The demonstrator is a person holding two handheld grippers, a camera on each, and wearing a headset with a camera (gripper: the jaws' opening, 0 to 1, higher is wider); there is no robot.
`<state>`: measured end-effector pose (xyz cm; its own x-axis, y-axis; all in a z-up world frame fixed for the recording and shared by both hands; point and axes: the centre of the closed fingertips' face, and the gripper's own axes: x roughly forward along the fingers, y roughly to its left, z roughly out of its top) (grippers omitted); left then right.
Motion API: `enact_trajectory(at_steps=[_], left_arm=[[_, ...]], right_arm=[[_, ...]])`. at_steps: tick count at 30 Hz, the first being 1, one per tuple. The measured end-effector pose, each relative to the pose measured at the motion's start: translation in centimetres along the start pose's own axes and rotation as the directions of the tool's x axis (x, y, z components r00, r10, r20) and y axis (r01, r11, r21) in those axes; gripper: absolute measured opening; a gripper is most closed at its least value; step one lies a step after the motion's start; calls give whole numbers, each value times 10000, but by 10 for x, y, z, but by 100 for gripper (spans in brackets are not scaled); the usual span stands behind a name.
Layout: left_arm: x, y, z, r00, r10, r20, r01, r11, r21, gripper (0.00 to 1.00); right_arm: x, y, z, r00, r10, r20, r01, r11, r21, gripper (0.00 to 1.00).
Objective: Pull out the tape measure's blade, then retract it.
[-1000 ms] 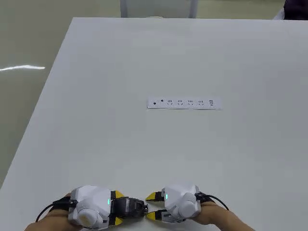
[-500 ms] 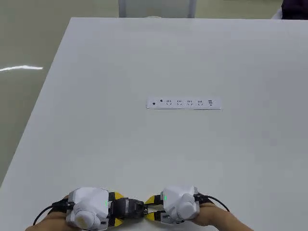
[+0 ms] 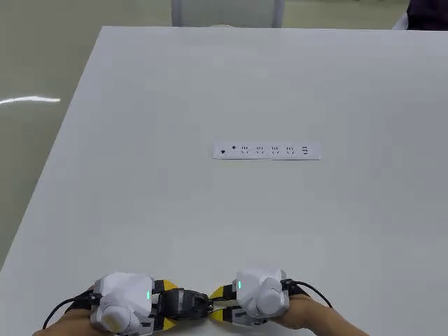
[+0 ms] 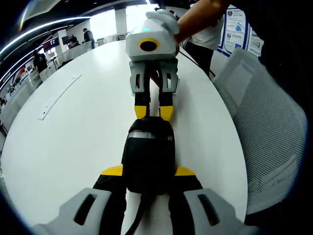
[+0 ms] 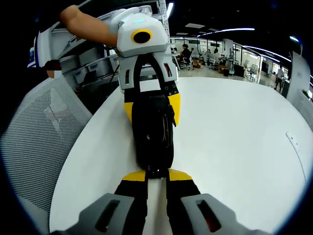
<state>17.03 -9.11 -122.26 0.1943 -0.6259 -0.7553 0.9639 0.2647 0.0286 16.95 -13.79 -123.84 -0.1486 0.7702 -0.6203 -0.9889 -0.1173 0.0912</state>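
A: Entry, location of the tape measure?

B: Black case, at the near edge of the white table. It lies between the two grippers, which face each other nose to nose in the head view.

A: Left gripper?

B: Clamped on the case. In the left gripper view its yellow-tipped jaws press both flanks of the case's rear half. The case points away along the jaws, toward the other gripper.

A: Right gripper?

B: Jaws drawn narrow, tips right up at the case's front end. In the right gripper view a small dark tab at that end sits between the yellow tips. Whether they actually pinch it, I cannot tell.

A: Case resting on the table?

B: Low over the tabletop. Contact cannot be made out in any view.

A: Surroundings?

B: A white power strip lies mid-table, well apart from the grippers. A grey mesh chair stands just off the table's near edge. A person's hand holds each gripper from behind, with a dark cable at each wrist.
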Motion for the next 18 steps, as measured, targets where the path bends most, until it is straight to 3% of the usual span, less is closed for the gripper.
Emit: enact_trajectory(at_steps=[18], left_arm=[[0, 1, -1, 10000, -2, 29, 2, 10000, -76, 29]], right_arm=[[-1, 1, 1, 9998, 129, -149, -131, 9998, -144, 10]])
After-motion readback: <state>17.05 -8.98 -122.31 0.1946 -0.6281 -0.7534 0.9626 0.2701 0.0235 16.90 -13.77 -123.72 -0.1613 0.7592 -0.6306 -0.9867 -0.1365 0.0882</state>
